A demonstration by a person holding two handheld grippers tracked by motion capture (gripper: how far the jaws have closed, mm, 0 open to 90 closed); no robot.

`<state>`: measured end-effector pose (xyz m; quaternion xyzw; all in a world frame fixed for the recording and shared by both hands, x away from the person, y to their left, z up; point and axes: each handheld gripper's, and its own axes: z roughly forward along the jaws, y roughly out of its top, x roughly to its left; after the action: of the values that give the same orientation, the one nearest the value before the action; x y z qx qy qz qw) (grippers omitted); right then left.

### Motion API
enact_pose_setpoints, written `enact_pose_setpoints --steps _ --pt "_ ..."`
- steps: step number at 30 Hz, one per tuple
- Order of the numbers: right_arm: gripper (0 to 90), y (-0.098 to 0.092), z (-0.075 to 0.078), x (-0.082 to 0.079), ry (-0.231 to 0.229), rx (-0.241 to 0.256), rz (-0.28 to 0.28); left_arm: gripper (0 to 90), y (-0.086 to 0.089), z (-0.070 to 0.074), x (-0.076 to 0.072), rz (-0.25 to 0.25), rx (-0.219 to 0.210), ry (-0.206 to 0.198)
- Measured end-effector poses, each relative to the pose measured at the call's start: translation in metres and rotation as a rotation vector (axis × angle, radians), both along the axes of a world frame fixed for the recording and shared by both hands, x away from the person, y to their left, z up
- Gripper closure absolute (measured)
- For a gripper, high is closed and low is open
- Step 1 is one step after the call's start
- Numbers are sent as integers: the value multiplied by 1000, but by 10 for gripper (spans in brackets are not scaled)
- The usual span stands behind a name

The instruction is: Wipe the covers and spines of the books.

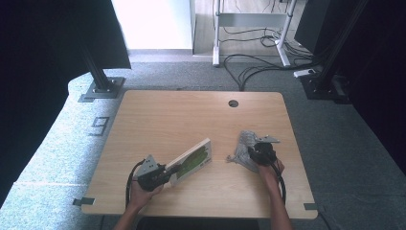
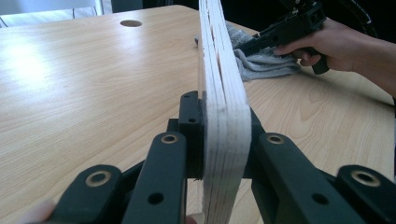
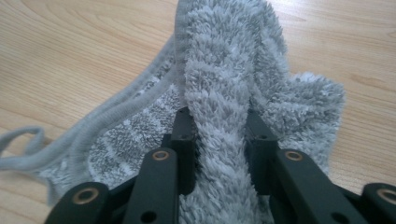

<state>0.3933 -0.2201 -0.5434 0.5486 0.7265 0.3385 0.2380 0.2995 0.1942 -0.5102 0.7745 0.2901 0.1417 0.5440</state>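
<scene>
High view: left tool (image 1: 168, 171) grips green-covered book (image 1: 193, 160), right tool (image 1: 253, 153) fluffy grey cloth (image 1: 245, 143)

Count at the bench (image 1: 191, 115): one book (image 1: 192, 161), green cover, near the front edge left of centre. One grey towel (image 1: 245, 149), toward the right edge. One round hole (image 1: 233, 103) by the far edge. Two grippers: left gripper (image 1: 173, 169), right gripper (image 1: 251, 153). Two hands, one per gripper.

Bright daylight glare on table (image 2: 70, 70), dark blurred corners
</scene>
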Motion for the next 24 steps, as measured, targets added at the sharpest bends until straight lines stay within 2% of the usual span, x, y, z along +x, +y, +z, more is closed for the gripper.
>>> enact_pose_setpoints --steps 3,5,6,10,12,16,19,24 --pt "723 -3 6 -2 -23 57 16 788 0 0 1 -6 7 -8" --pt "726 -2 13 -6 -58 158 50 788 1 0 1 -9 6 -9" --pt "726 -1 15 -6 -71 179 61 788 1 0 2 -13 5 -8" --pt "726 8 36 -14 -150 333 136 788 1 0 2 -22 5 -10" --pt "726 14 46 -18 -184 390 175 787 1 0 2 -27 8 -10" --pt "725 20 55 -22 -227 468 224 787 1 1 2 -27 10 -8" --pt "725 22 57 -20 -244 541 243 787 1 1 2 -29 12 -12" --pt "724 26 60 -14 -257 616 270 787 1 1 2 -31 16 -15"
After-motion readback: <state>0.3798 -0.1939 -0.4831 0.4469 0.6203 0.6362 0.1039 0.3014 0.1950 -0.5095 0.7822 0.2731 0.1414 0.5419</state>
